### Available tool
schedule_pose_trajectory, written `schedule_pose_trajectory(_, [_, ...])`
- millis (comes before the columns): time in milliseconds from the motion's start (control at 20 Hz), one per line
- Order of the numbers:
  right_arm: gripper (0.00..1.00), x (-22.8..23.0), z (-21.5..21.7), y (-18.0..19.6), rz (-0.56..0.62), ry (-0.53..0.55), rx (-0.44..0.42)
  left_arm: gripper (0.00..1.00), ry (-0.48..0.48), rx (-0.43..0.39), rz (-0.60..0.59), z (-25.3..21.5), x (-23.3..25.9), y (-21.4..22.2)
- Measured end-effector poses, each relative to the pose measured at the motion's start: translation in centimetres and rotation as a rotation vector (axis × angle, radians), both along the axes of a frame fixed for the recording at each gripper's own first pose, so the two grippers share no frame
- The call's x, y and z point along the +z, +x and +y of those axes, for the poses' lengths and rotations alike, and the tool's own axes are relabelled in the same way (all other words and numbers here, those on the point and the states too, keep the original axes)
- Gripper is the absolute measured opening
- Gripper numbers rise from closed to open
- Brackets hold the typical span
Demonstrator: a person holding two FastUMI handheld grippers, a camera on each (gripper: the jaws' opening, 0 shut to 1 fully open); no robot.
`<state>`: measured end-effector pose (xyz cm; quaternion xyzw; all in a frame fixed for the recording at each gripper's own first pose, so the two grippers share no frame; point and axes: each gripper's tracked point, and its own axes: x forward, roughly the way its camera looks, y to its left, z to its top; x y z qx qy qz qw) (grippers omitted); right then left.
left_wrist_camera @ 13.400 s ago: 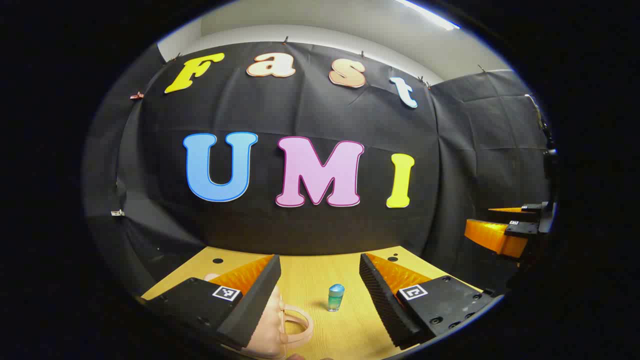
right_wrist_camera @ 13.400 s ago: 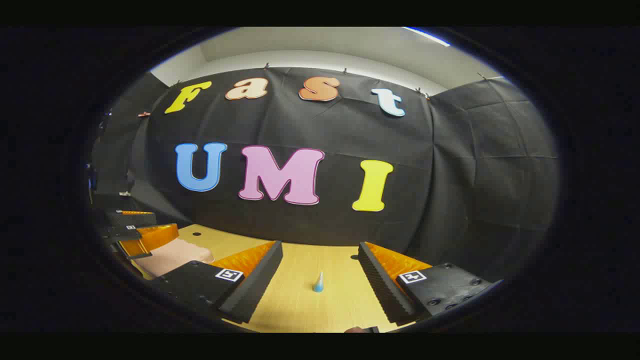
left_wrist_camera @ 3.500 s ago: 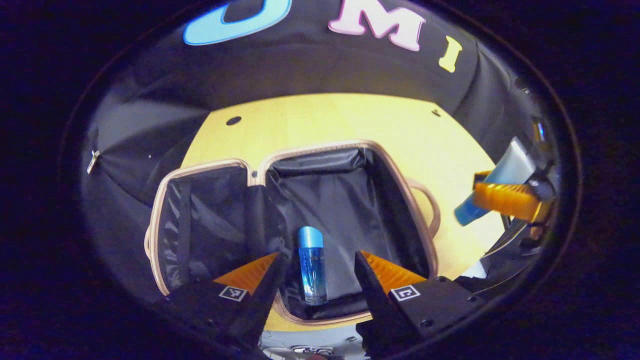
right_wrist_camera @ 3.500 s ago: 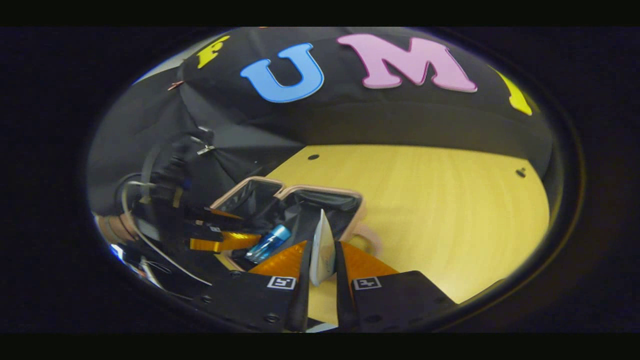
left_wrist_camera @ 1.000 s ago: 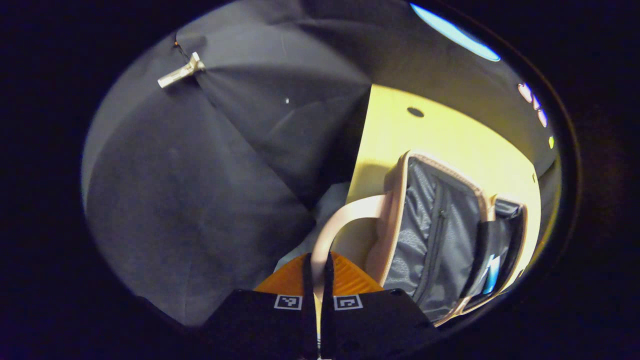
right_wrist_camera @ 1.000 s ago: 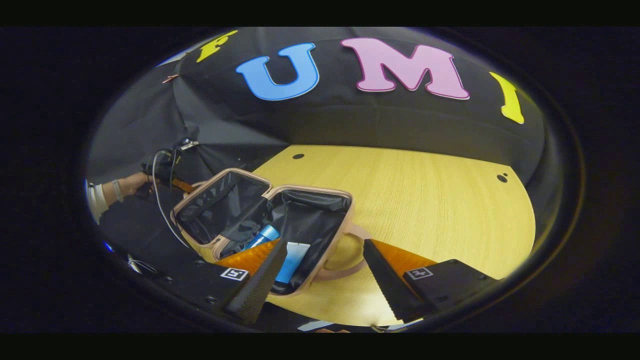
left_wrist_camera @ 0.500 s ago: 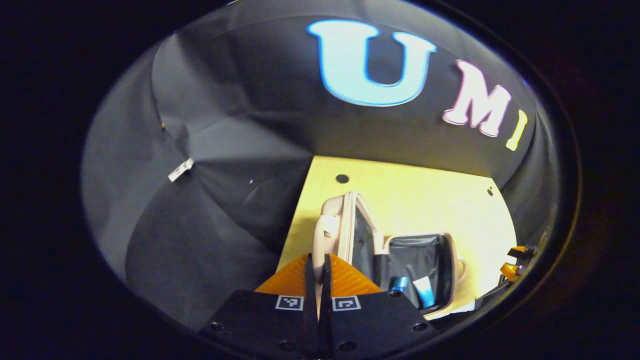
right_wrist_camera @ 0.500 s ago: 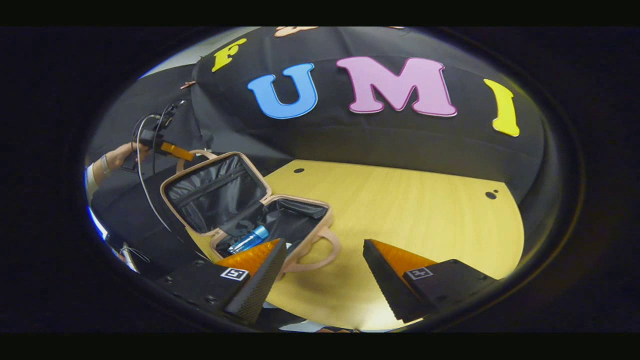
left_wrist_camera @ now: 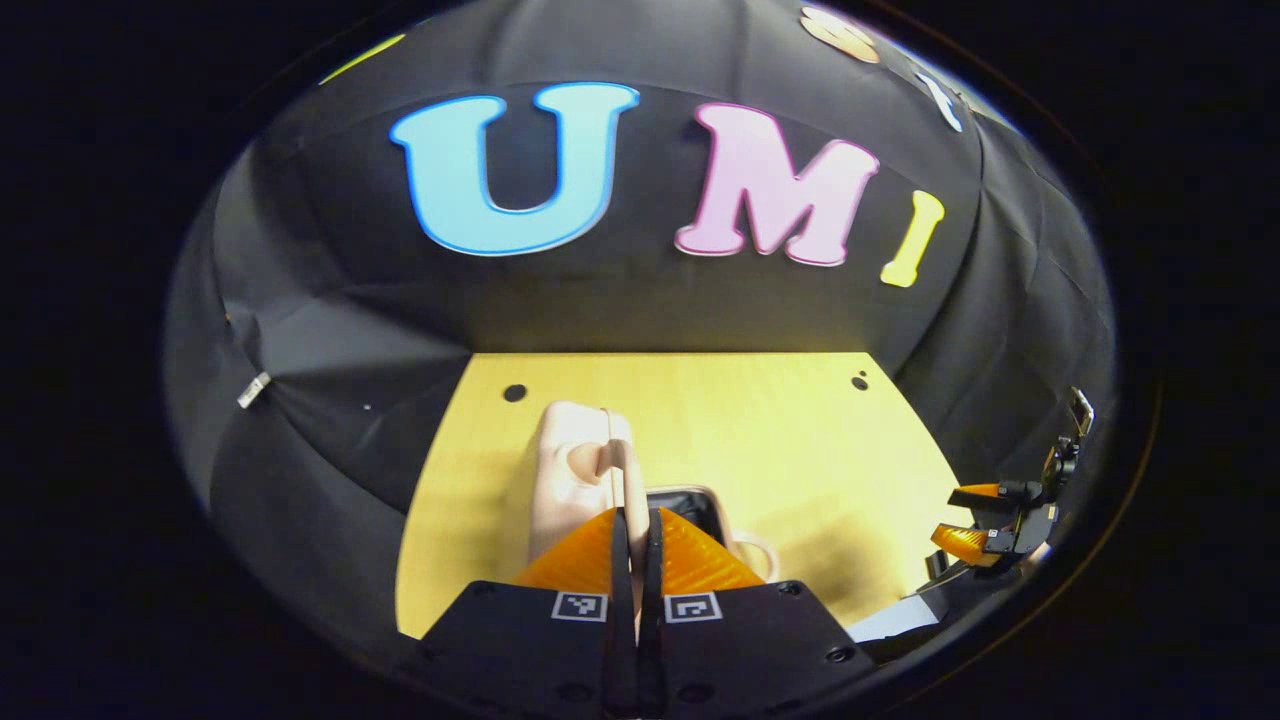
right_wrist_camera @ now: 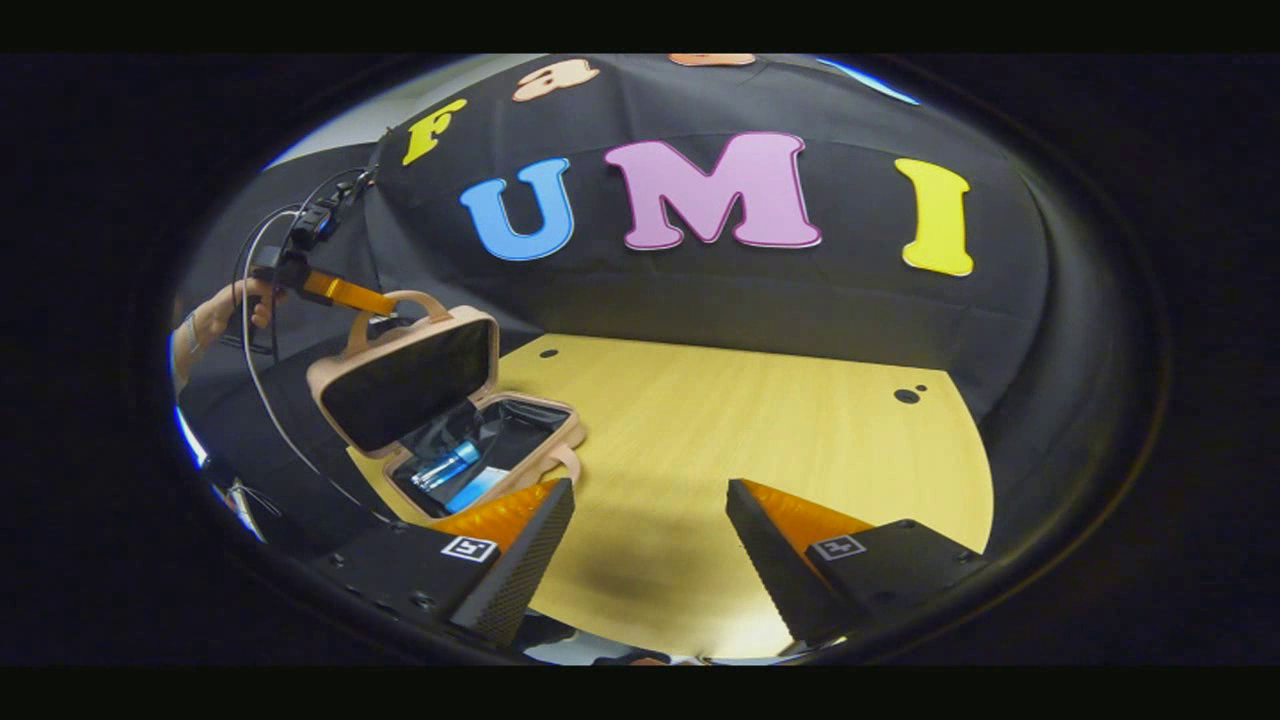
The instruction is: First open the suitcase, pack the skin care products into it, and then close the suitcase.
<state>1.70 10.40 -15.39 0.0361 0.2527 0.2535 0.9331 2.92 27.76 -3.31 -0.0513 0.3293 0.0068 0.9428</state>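
A pale yellow wood-grain table fills the floor of the booth, its surface marked by small dark round holes near the far corners, 1 at the far left and a pair at the far right; black cloth walls rise straight from the table's back edge and wrap round both sides, creased and pinned, with a strip of light ceiling showing above them in the right gripper view. On the left part of the table stands the pink suitcase, its base flat on the wood and its lid tilted up over it, partly lowered, dark lining showing inside. In the base lie 2 skin care products, a blue bottle and a pale blue tube, side by side. The left gripper has its fingers pressed together on the lid's pink handle, holding the lid up; in the right gripper view a hand grips it from the left, with cables looping below. The right gripper hangs over bare table just beside the suitcase, its jaws spread wide with nothing between them, casting a soft shadow on the wood
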Motion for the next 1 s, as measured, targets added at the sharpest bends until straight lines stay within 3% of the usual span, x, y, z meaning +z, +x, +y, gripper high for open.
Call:
schedule_pose_trajectory(300, [0.97, -0.3, -4.2, -0.6, 0.026, 0.005, -0.041, 0.06, -0.046, -0.07, 0.062, -8.6, -8.0, 1.3])
schedule_pose_trajectory(500, [0.97, 0.3, -5.3, -0.8, 0.005, -0.007, -0.074, 0.1, -0.099, -0.055, 0.12, -12.1, -12.9, 1.6])
schedule_pose_trajectory(650, [0.97, 0.9, -5.3, -1.2, 0.0, 0.002, -0.106, 0.08, -0.12, -0.061, 0.179, -14.1, -17.0, 1.7])
schedule_pose_trajectory(1000, [0.97, 1.8, -5.6, -1.4, -0.028, -0.016, -0.162, 0.12, -0.004, -0.12, 0.122, -14.2, -16.4, 1.9])
